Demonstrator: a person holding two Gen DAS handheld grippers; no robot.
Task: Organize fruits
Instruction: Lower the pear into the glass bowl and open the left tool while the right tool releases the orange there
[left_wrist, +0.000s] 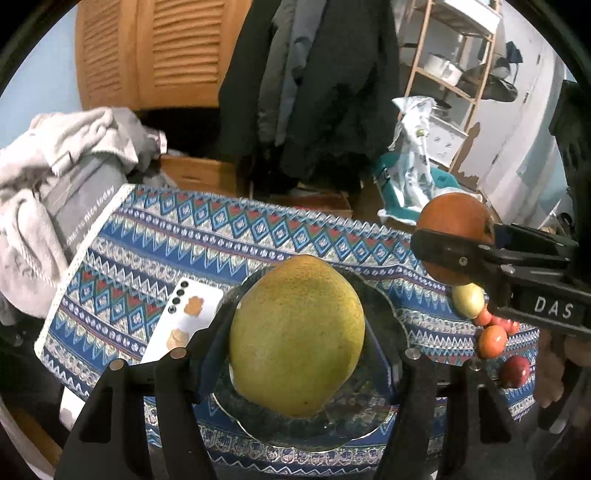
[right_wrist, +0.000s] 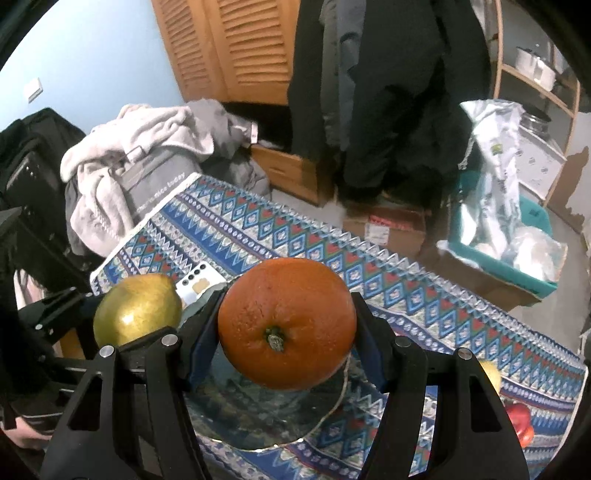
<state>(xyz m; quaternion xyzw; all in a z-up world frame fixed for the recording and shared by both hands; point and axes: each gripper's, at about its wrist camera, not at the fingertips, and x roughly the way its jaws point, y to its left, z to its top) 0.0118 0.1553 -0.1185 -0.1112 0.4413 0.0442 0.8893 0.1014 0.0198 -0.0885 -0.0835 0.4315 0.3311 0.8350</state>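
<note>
Now, both fruits up and over the glass plate (left_wrist: 384, 306). Left claw (left_wrist: 295, 354) clamped partway closed on a big yellow-green pomelo (left_wrist: 297, 336), pads pressing its flanks, plate directly beneath. Right claw (right_wrist: 286, 332) likewise closed on an orange (right_wrist: 286, 325), stem end facing the camera, same plate (right_wrist: 258, 417) just below and slightly nearer.

Best handled by lowering one fruit at a time, probably: two claws over one plate means crowding. Heavier pomelo down first, toward the left claw's own side of the plate, released only once resting on the glass. Orange then set just beside it, stem tilted so as not to roll. Rounded fruit on smooth glass likely to wander, so gentle release, no drop. Worth watching the claws against each other, right one already close on the left claw's right flank.

Off beyond the right claw's right side, small fruits waiting on the table (left_wrist: 155, 236): a pale yellow-green one (left_wrist: 468, 301), an orange-red one (left_wrist: 491, 341), a dark red one (left_wrist: 515, 371). White phone (left_wrist: 184, 317) lying just left of the left claw. Patterned blue cloth covering the table; past it, heaped laundry (left_wrist: 48, 173), hanging dark coats (left_wrist: 325, 92), louvred wooden doors (left_wrist: 147, 51), shelving (left_wrist: 454, 62).
</note>
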